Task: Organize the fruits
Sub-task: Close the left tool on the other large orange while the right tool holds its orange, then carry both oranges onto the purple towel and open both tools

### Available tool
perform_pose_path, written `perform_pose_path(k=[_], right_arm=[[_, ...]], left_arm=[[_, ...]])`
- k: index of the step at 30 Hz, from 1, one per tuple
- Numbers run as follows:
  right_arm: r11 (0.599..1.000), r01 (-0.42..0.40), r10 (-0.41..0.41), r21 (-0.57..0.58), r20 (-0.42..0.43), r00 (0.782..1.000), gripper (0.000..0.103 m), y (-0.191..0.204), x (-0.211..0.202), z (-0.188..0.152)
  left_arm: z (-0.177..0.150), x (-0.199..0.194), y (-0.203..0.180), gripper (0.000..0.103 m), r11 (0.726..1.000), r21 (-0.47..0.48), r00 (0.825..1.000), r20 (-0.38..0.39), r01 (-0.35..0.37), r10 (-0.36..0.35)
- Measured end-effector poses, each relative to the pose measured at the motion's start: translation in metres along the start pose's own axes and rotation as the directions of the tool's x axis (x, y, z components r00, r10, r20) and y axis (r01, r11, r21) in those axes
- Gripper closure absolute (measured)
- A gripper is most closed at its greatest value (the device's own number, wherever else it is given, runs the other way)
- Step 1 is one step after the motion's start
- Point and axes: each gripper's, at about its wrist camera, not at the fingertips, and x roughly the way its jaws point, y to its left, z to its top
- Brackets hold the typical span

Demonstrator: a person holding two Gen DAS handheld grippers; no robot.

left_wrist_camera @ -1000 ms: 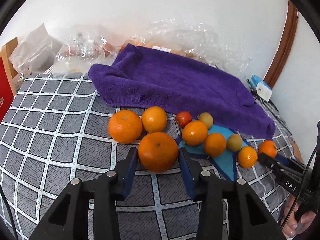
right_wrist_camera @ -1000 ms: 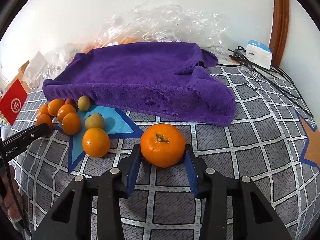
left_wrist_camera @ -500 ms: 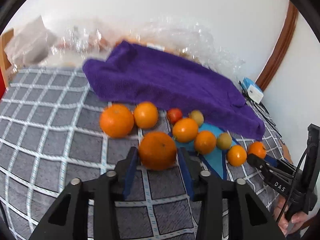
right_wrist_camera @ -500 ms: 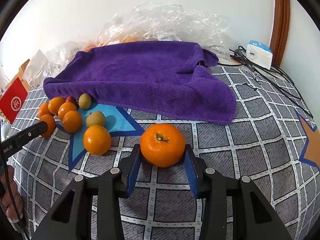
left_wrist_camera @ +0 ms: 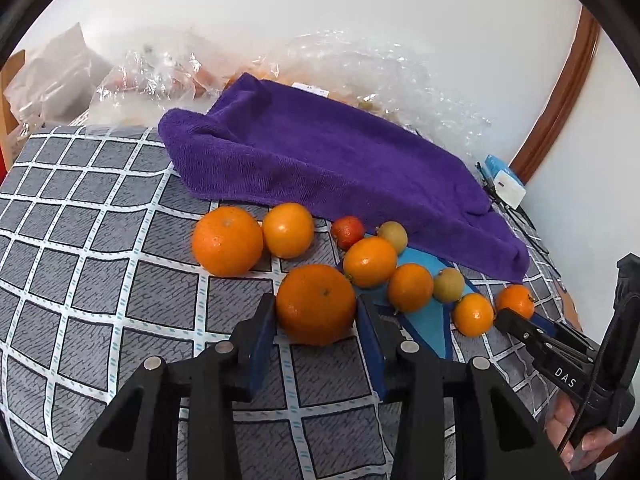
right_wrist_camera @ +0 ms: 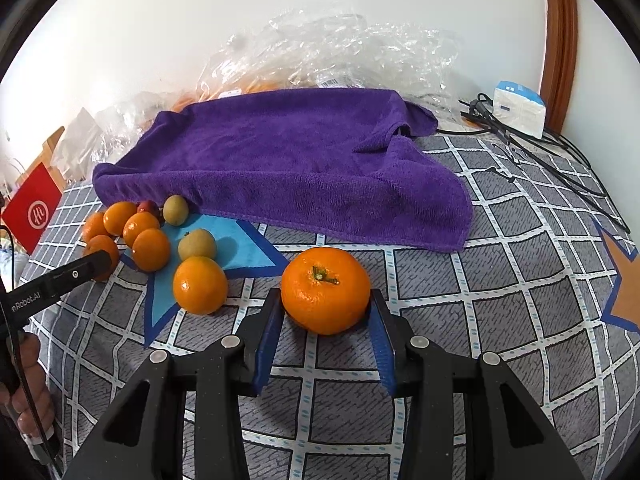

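Observation:
My left gripper [left_wrist_camera: 315,306] has a large orange [left_wrist_camera: 316,300] between its blue pads on the checked cloth; the jaws are closing and the pads touch its sides. My right gripper [right_wrist_camera: 326,300] is shut on a stemmed mandarin [right_wrist_camera: 326,286] resting on the cloth. Between the two runs a row of several small oranges [left_wrist_camera: 370,262], greenish fruits [left_wrist_camera: 449,285] and one red fruit [left_wrist_camera: 348,232]. A big orange [left_wrist_camera: 227,240] lies to the left. The left gripper's tip [right_wrist_camera: 96,264] shows at the left of the right wrist view.
A purple towel [right_wrist_camera: 280,160] is draped behind the fruit, with crumpled plastic bags [right_wrist_camera: 340,52] against the wall. A white box [right_wrist_camera: 518,108] with black cables lies at the back right, and a red box [right_wrist_camera: 34,212] at the far left. A hand [left_wrist_camera: 576,436] holds the right gripper.
The left wrist view has swung slightly, with the large orange staying between its pads. The right gripper and its mandarin have not moved.

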Motion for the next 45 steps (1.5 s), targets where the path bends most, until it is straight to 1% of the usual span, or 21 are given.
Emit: perform_pose_path(k=[3, 5, 7, 9, 11, 13, 15, 18, 22, 25, 30, 34, 39, 42, 45], right_arm=[[1.0, -0.015, 0.015, -0.001, 0.014, 1.0, 0.061, 0.0, -0.003, -0.001], [1.0, -0.021, 0.021, -0.001, 0.037, 0.999, 0.061, 0.0, -0.008, -0.002], [0.999, -0.04, 0.04, 0.0, 0.05, 0.998, 0.061, -0.001, -0.012, -0.002], [0.999, -0.052, 0.051, 0.014, 0.046, 0.998, 0.061, -0.003, -0.014, -0.002], [0.999, -0.039, 0.038, 0.016, 0.036, 0.999, 0.061, -0.004, -0.017, 0.0], [1.0, -0.028, 0.028, 0.013, 0.047, 0.999, 0.061, -0.004, -0.022, 0.005], [0.999, -0.025, 0.023, 0.021, 0.065, 0.998, 0.061, -0.006, -0.029, 0.014], [1.0, -0.015, 0.012, 0.023, 0.086, 0.996, 0.061, -0.005, -0.037, 0.031], [1.0, -0.007, 0.005, 0.018, 0.111, 0.994, 0.061, -0.005, -0.042, 0.057], [1.0, -0.001, 0.0, 0.012, 0.139, 0.99, 0.061, -0.003, -0.047, 0.08], [1.0, 0.014, -0.015, 0.005, 0.176, 0.984, 0.061, 0.0, -0.046, 0.116], [1.0, 0.004, -0.005, 0.005, 0.185, 0.983, 0.061, 0.0, -0.038, 0.135], [1.0, -0.007, 0.006, 0.002, 0.181, 0.983, 0.061, 0.0, -0.02, 0.148], [1.0, -0.01, 0.007, 0.012, 0.164, 0.986, 0.061, -0.004, -0.005, 0.153], [1.0, 0.004, -0.008, 0.022, 0.144, 0.99, 0.061, -0.008, 0.01, 0.156]], left_arm=[[-0.001, -0.009, -0.002, 0.065, 1.0, 0.01, 0.999, 0.041, 0.008, -0.008], [-0.001, -0.017, -0.002, 0.065, 1.0, 0.015, 0.997, 0.078, 0.005, -0.006], [0.001, -0.025, -0.001, 0.065, 1.0, 0.009, 0.994, 0.104, 0.019, -0.02], [0.005, -0.03, -0.001, 0.065, 1.0, 0.0, 0.994, 0.102, 0.027, -0.027], [0.008, -0.038, -0.001, 0.065, 0.999, -0.013, 0.995, 0.098, 0.037, -0.036], [0.015, -0.047, -0.003, 0.065, 0.999, -0.006, 0.994, 0.106, 0.034, -0.033], [0.027, -0.058, -0.004, 0.065, 1.0, 0.011, 0.992, 0.124, 0.01, -0.011], [0.046, -0.069, -0.005, 0.065, 1.0, 0.006, 0.991, 0.136, 0.0, -0.001], [0.074, -0.073, -0.01, 0.065, 1.0, 0.005, 0.99, 0.143, -0.011, 0.01], [0.099, -0.075, -0.014, 0.065, 1.0, 0.011, 0.986, 0.163, -0.026, 0.024], [0.131, -0.068, -0.02, 0.065, 0.999, 0.018, 0.984, 0.179, -0.032, 0.028], [0.146, -0.058, -0.022, 0.065, 0.999, 0.022, 0.982, 0.183, -0.04, 0.035], [0.159, -0.037, -0.026, 0.065, 0.999, 0.027, 0.985, 0.169, -0.041, 0.036], [0.165, -0.023, -0.028, 0.065, 0.998, 0.039, 0.986, 0.162, -0.052, 0.045], [0.171, -0.009, -0.024, 0.065, 0.998, 0.035, 0.987, 0.152, -0.055, 0.05]])
